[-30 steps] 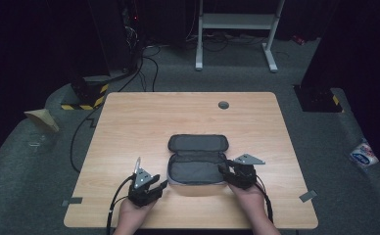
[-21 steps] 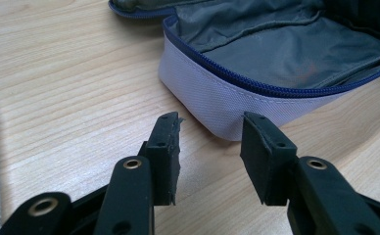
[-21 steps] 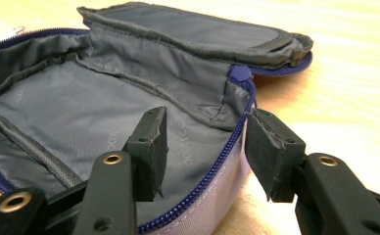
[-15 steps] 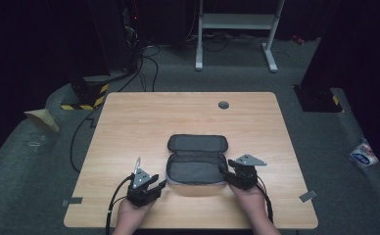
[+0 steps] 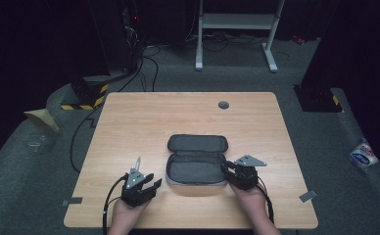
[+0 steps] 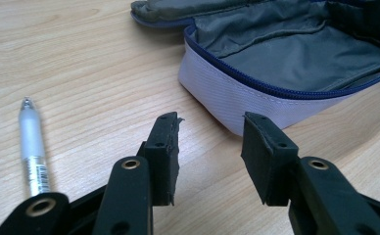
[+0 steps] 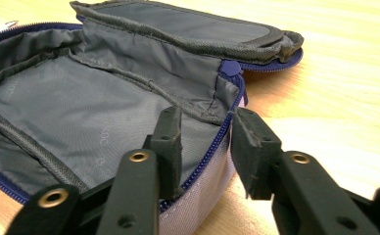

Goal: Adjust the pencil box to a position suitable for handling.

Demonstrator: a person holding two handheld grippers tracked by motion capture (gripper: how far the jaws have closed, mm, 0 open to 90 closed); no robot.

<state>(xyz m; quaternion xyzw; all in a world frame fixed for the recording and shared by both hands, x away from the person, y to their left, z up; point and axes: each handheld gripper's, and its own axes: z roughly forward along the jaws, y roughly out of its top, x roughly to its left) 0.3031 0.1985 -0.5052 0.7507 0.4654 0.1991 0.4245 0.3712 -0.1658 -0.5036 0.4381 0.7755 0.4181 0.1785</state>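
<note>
- While the hands have barely budged since a second ago, the right gripper (image 5: 231, 171) has just been closing: its jaws now straddle the right-end wall of the case (image 5: 196, 159), one inside on the grey lining, one outside. Can't quite tell if the pads press the wall yet, looks like a small gap.
- Case sits in the same spot, mid-table (image 5: 129, 122) toward the near edge, unzipped, lid flopped open away from the person.
- Left gripper (image 5: 149, 186) is released, nothing between its jaws, parked just off the case's near left corner, same as before.
- Pen (image 6: 31, 147) lies on the wood just left of the left gripper, apart from the case.
</note>
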